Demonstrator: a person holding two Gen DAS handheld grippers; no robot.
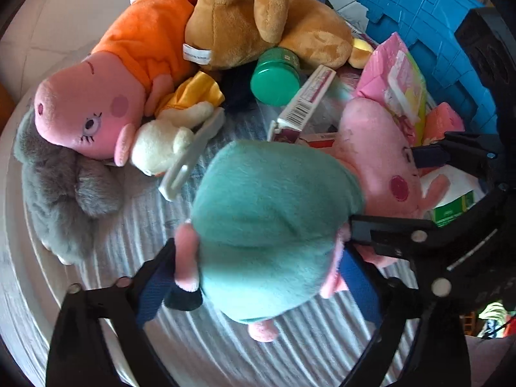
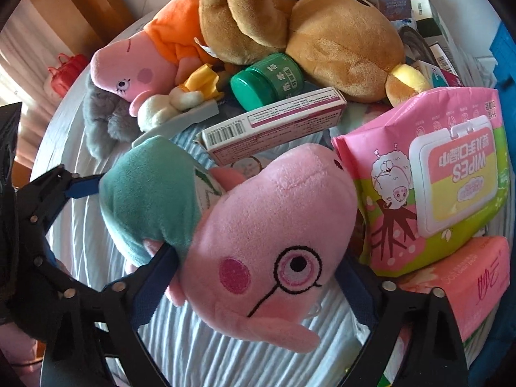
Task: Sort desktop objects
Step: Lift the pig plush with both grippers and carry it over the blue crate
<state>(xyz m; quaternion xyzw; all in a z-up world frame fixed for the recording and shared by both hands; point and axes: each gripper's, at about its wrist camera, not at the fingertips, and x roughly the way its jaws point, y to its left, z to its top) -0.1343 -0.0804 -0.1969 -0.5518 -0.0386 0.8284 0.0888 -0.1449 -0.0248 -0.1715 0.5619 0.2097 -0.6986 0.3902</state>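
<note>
A pink pig plush in a teal shirt [image 1: 271,213] lies on the striped cloth. My left gripper [image 1: 258,277] is shut on its teal body. My right gripper [image 2: 258,277] is shut on its pink head with glasses [image 2: 274,251]; it also shows at the right of the left wrist view [image 1: 429,190]. The left gripper's fingers [image 2: 77,183] show at the left of the right wrist view, on the teal shirt [image 2: 151,190].
Behind lie a pig plush in orange [image 1: 106,90], a brown bear plush [image 1: 258,22], a grey plush [image 1: 61,190], a green jar [image 2: 267,82], a white-and-maroon box [image 2: 274,122], a pink wipes pack [image 2: 445,177], a pink tissue pack [image 2: 477,277] and a blue crate [image 1: 429,25].
</note>
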